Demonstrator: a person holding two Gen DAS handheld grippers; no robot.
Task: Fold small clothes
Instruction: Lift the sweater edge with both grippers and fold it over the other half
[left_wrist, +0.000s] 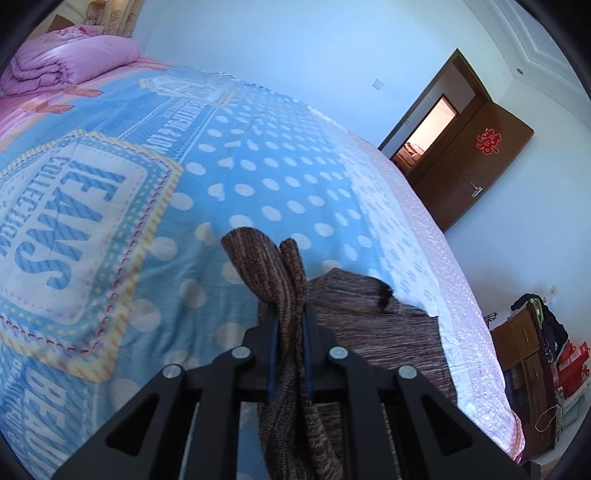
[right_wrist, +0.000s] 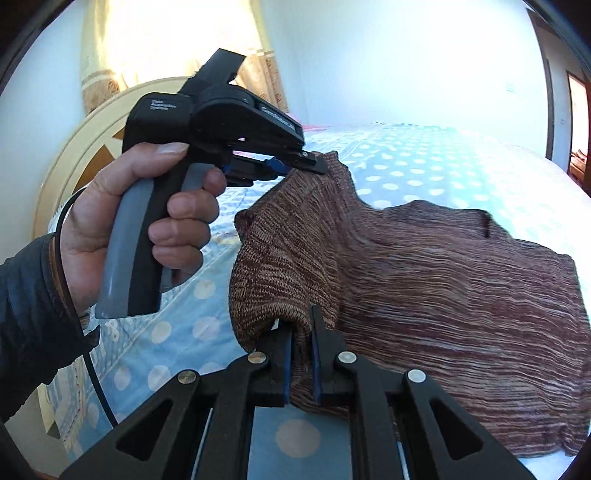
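A small brown knitted sweater (right_wrist: 443, 280) lies partly spread on the blue polka-dot bed cover (right_wrist: 424, 162), one edge lifted off it. My left gripper (left_wrist: 290, 308) is shut on a bunched fold of that sweater (left_wrist: 284, 280), which hangs through the jaws. In the right wrist view the left gripper (right_wrist: 314, 162) pinches the sweater's far upper corner, held by a hand (right_wrist: 147, 229). My right gripper (right_wrist: 301, 328) is shut on the near edge of the same lifted side, knit pressed between its blue pads.
The bed cover (left_wrist: 110, 221) spreads wide to the left and ahead. A folded purple quilt (left_wrist: 70, 62) lies at the far end. A brown door (left_wrist: 469, 162) stands open. A cluttered wooden cabinet (left_wrist: 532, 362) stands beside the bed's right edge. A cream headboard (right_wrist: 81, 147) rises behind the hand.
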